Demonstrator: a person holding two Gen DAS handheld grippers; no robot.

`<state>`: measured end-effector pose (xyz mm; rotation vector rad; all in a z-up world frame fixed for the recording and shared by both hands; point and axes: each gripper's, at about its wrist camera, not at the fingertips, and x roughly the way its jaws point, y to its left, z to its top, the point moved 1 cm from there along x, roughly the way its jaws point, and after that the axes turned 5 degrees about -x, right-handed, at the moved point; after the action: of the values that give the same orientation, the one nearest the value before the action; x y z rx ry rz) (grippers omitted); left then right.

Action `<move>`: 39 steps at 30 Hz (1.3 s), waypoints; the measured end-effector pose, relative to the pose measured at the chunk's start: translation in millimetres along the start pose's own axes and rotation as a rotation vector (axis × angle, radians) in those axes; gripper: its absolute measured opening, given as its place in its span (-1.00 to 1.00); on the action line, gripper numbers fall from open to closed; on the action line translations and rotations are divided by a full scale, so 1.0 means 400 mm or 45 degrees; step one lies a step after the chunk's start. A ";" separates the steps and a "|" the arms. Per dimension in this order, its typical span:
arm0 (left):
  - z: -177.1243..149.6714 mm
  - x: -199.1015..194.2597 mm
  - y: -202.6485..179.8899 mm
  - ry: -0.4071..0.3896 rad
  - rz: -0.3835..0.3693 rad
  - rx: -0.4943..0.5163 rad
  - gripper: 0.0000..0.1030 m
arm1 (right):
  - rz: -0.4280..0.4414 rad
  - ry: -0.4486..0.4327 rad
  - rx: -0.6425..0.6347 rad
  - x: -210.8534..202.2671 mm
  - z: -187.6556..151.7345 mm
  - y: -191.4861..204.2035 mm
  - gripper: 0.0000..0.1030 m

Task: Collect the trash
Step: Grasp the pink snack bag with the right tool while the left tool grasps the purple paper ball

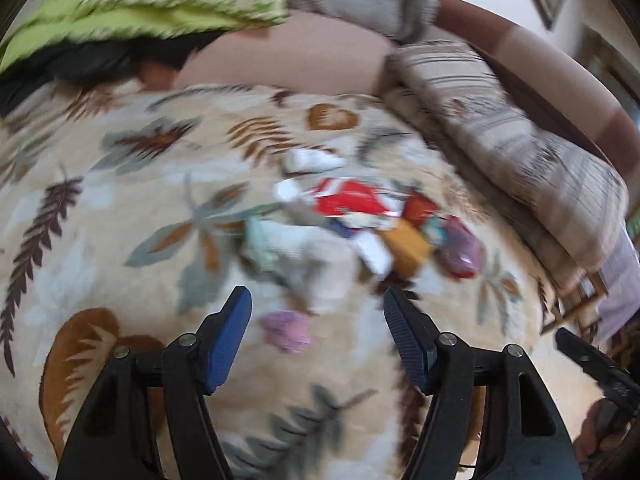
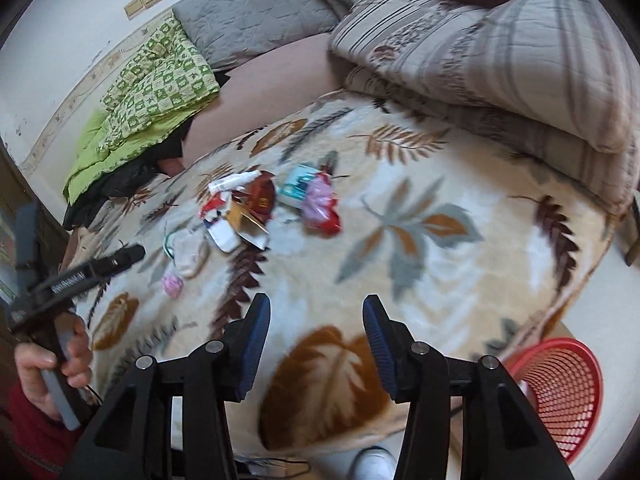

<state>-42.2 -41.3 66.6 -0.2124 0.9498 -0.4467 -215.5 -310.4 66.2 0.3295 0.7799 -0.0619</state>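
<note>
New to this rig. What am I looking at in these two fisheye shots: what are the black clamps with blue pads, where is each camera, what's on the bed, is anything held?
There is no robot arm. A person holds a two-finger gripper in each hand, and each gripper carries a fisheye camera looking forward along its blue-padded fingers.

The left wrist view shows the left gripper; the right wrist view shows the right gripper. In the right view, the left gripper also appears at the left edge, held by the person's hand.

Both point down at a leaf-patterned blanket on a bed. A pile of trash lies on it: wrappers, small cartons and a pink scrap.

A red mesh basket stands on the floor beside the bed.

Both grippers are open and empty.
</note>
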 end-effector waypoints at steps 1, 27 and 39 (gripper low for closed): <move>0.001 0.020 0.026 0.023 0.008 -0.040 0.31 | 0.005 0.005 0.003 0.010 0.012 0.011 0.01; -0.048 0.123 -0.007 0.068 0.263 0.150 -0.53 | -0.195 0.136 0.131 0.390 0.204 0.002 0.10; -0.019 0.025 -0.078 -0.234 0.180 0.212 -0.53 | -0.162 -0.089 -0.021 0.234 0.163 0.098 -0.31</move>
<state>-52.0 -73.3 66.3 -0.0336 0.7377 -0.3667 -97.7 -287.7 54.7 0.2602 0.7307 -0.1854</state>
